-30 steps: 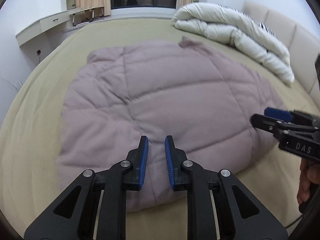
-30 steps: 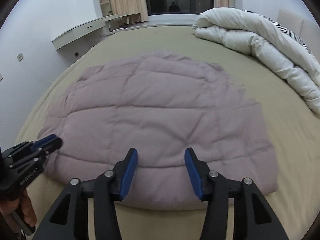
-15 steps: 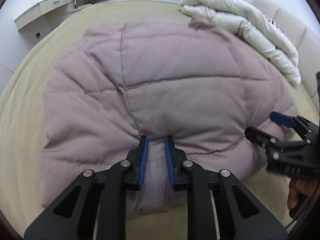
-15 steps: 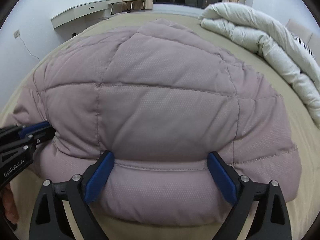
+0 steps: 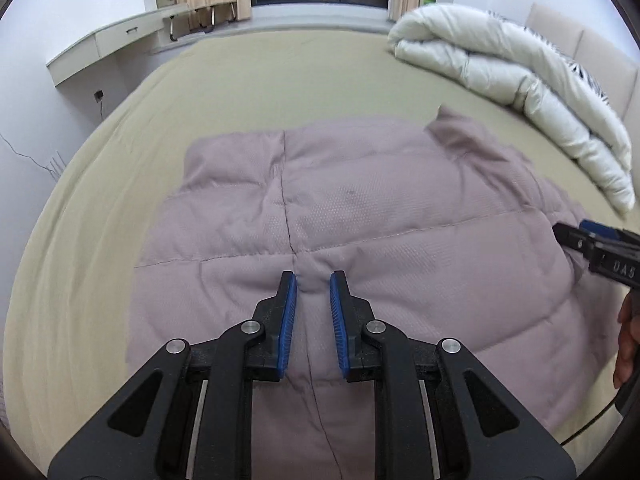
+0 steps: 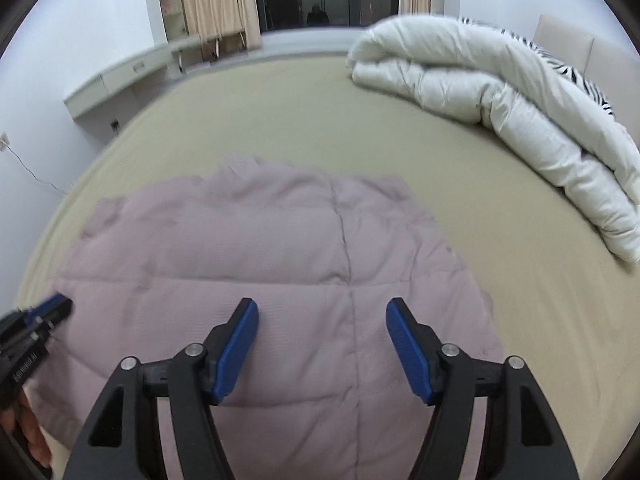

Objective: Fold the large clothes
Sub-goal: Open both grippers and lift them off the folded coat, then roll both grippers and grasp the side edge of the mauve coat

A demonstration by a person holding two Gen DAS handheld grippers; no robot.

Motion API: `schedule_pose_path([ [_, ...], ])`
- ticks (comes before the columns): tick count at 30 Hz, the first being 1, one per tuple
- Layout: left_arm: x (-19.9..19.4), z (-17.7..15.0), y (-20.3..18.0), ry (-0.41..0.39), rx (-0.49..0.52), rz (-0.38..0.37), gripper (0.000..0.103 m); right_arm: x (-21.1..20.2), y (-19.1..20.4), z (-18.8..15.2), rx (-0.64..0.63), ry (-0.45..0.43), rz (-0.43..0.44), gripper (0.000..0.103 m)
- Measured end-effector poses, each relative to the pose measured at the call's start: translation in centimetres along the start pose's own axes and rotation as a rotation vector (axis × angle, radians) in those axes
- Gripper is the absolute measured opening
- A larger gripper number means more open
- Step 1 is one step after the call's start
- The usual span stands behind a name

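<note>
A mauve quilted padded garment (image 5: 360, 232) lies on the olive bed, folded over into a smaller block; it also shows in the right wrist view (image 6: 280, 272). My left gripper (image 5: 313, 284) is over its near part, jaws narrowly apart with a pinch of the fabric bunched between the blue pads. My right gripper (image 6: 322, 312) hovers over the garment's near right part, jaws wide open and empty. The right gripper shows at the right edge of the left wrist view (image 5: 592, 240), and the left gripper at the left edge of the right wrist view (image 6: 44, 312).
A rolled white duvet (image 5: 520, 76) with a zebra-striped cover lies at the bed's far right by the headboard (image 5: 580, 44). The olive bed sheet (image 5: 260, 92) spreads beyond the garment. A wall desk (image 5: 112, 46) and curtained window stand at the back.
The near part of the garment has been carried over and laid on the far part, so it now looks shorter. Both grippers have drawn back and up; the right one stays wide open.
</note>
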State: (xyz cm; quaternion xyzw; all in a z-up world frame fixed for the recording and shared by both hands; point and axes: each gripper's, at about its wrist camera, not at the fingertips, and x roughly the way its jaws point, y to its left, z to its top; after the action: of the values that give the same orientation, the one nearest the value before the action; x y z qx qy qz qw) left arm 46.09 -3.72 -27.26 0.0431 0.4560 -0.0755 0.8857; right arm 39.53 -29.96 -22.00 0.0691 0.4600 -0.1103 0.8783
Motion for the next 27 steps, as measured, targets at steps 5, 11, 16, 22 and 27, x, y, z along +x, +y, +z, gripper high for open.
schedule_pose_path([
  [5, 2.2, -0.8, 0.2, 0.017, 0.023, -0.001, 0.017, 2.9, -0.3, -1.3, -0.028, -0.006, -0.021, 0.087],
  [11, -1.2, 0.5, 0.7, -0.071, -0.012, -0.021, 0.017, 0.0, 0.9, 1.4, -0.001, -0.005, 0.007, 0.060],
  [16, -0.2, 2.8, -0.5, -0.076, 0.044, -0.017, 0.017, -1.1, 5.3, 4.8, -0.065, -0.074, 0.137, 0.060],
  [22, 4.6, 2.5, 0.3, 0.003, 0.001, -0.053, 0.017, 5.8, 7.0, 4.8, -0.095, 0.054, 0.135, 0.067],
  [27, 4.8, 2.4, 0.5, -0.010, 0.000, -0.046, 0.017, 6.3, 7.1, 2.9, -0.127, -0.008, 0.133, 0.068],
])
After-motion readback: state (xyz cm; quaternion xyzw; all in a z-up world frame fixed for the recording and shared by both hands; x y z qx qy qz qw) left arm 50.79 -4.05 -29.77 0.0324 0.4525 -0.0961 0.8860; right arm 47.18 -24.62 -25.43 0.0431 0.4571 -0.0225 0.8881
